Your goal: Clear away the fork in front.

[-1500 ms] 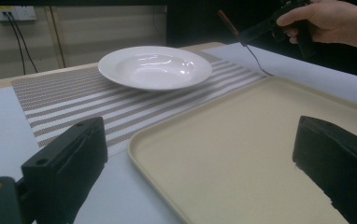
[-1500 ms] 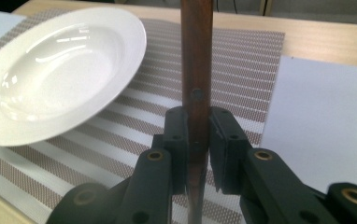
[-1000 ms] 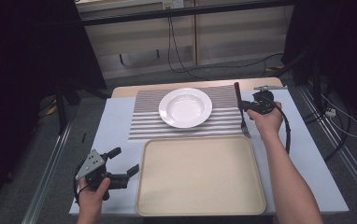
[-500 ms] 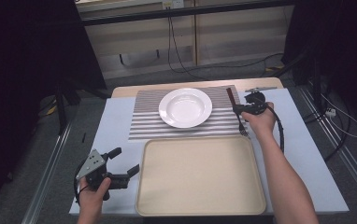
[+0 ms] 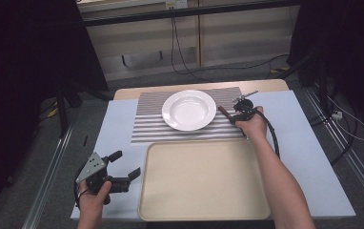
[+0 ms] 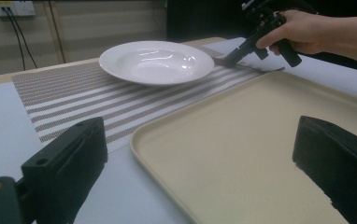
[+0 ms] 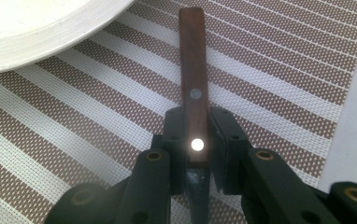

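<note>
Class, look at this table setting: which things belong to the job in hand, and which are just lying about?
In the job:
- right gripper, shut on the wooden-handled knife
- striped brown-and-white placemat
- white round ceramic plate

Lying about:
- beige rectangular plastic tray
- left gripper, open
- black floor cables

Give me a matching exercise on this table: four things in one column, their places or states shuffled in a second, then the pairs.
Things:
1. round white ceramic plate
2. wooden-handled knife
3. beige rectangular plastic tray
4. left gripper

Places or states:
A. open, beside the tray's left edge
B. clamped in the shut right gripper
C. empty, nearest the person
D. on the brown-and-white striped placemat

Pairs: 1-D, 2-B, 3-C, 4-A
</note>
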### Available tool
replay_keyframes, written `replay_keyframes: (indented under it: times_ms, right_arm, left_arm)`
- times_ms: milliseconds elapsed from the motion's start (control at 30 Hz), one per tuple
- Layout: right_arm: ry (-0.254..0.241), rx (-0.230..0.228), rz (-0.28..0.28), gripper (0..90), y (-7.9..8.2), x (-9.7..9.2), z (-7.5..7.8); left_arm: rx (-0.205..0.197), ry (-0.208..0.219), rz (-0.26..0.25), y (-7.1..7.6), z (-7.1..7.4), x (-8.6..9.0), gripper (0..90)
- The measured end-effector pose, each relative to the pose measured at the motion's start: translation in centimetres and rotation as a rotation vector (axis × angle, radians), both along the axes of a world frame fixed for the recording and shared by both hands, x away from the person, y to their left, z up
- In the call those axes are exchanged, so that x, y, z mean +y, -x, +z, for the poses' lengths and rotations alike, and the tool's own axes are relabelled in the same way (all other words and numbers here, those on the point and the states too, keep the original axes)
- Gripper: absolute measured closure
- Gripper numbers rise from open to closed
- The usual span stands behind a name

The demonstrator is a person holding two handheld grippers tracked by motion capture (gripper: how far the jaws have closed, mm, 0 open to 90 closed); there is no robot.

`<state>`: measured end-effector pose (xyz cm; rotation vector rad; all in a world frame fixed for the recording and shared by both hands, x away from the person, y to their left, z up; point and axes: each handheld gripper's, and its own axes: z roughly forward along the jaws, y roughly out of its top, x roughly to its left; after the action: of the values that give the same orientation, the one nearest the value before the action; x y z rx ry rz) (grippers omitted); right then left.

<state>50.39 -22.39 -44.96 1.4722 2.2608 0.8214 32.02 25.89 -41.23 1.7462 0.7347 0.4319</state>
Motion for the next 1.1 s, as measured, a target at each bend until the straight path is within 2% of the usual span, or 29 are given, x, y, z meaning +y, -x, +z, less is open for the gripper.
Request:
replay_keyframes:
  times_ms: [267, 500, 567, 633, 767, 833, 900, 1033, 1100]
  right_arm:
    - [-0.043, 0.007, -0.020, 76.2, -0.31, -0.41, -0.11]
    - [0.007, 0.007, 0.004, 74.9, -0.75, 0.27, 0.03]
    - [0.000, 0.010, 0.005, 75.6, -0.86, 0.16, 0.00]
    - [-0.030, 0.012, 0.004, 76.2, -0.87, -0.15, -0.14]
    - [-0.019, 0.010, 0.000, 76.4, -0.90, -0.01, -0.18]
    - [-0.030, 0.005, -0.002, 76.4, -0.86, -0.08, -0.30]
    - [-0.065, 0.003, -0.010, 76.4, -0.80, -0.37, -0.50]
    - [-0.069, -0.003, -0.008, 76.5, -0.82, -0.41, -0.60]
    - [-0.041, -0.003, -0.008, 76.6, -0.84, -0.04, -0.49]
  left_arm:
    - [0.004, 0.000, 0.000, -0.01, -0.07, -0.14, 3.5]
    - [0.011, -0.003, -0.002, -0.06, -0.19, -0.17, 3.6]
    - [0.011, -0.007, -0.005, -0.05, -0.20, -0.18, 3.6]
    - [0.014, -0.003, -0.003, -0.02, -0.21, -0.18, 3.5]
    - [0.009, -0.010, -0.007, -0.07, -0.22, -0.17, 3.5]
    - [0.011, -0.009, -0.004, -0.10, -0.22, -0.19, 3.6]
    - [0.007, -0.013, -0.001, -0.11, -0.21, -0.19, 3.6]
    - [0.010, -0.020, 0.008, -0.13, -0.24, -0.30, 3.6]
    - [0.010, -0.020, 0.012, -0.03, -0.21, -0.47, 3.6]
